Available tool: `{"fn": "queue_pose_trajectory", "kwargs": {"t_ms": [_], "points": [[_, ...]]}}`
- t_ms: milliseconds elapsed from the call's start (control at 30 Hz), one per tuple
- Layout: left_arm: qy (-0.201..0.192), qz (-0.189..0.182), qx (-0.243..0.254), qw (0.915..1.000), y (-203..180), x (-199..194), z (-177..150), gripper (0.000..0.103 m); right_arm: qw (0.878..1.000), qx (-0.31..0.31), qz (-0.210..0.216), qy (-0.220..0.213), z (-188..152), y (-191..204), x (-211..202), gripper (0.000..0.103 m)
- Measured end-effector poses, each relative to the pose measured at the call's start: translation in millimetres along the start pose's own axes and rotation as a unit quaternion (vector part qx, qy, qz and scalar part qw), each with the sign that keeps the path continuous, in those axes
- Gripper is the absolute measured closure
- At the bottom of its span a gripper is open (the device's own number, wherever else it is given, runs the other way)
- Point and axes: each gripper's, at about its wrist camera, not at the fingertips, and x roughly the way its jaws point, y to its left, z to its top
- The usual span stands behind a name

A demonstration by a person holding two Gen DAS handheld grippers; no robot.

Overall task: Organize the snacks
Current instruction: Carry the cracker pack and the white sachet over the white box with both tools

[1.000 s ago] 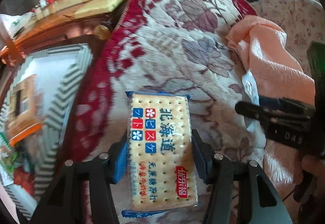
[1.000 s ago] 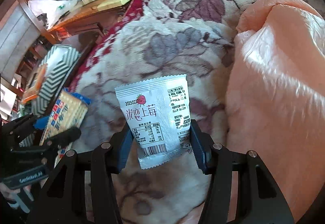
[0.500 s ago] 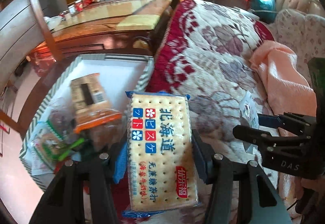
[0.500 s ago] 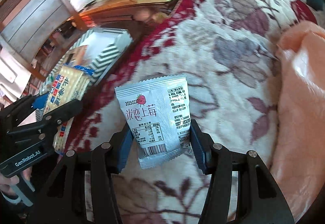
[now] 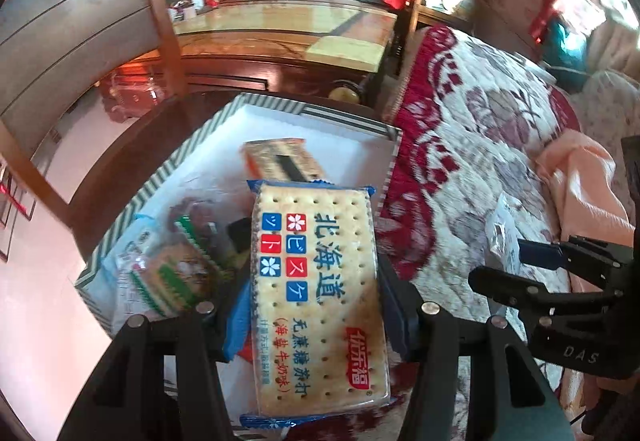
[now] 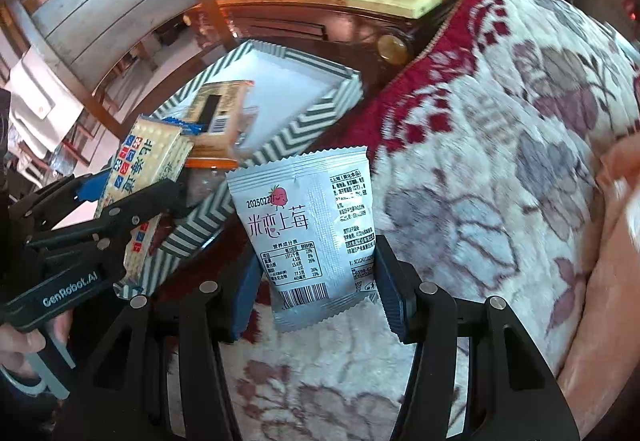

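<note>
While several snacks already lie in the striped box (image 5: 168, 169), you have two left: your left hand-held gripper (image 5: 316, 305) clamps the cracker pack (image 5: 316, 273) above it, and your right hand-held gripper (image 6: 316, 281) pinches the silver sachet (image 6: 308, 233), box at ten o'clock.

Cracker pack (image 5: 316, 301) hides part of the striped box (image 5: 160, 177)
</note>
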Motion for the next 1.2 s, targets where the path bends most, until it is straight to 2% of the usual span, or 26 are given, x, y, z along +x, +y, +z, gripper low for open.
{"fn": "queue_pose_trajectory", "kwargs": {"t_ms": [733,1200], "points": [[0.001,0.029,-0.079,0.9965,77,-2,-3,0.045,0.997,-0.076,0.012,0.021,32,75,20,0.050],[0.010,0.038,-0.103,0.9939,97,8,-8,0.045,0.993,-0.107,0.024,0.040,40,109,39,0.050]]}}
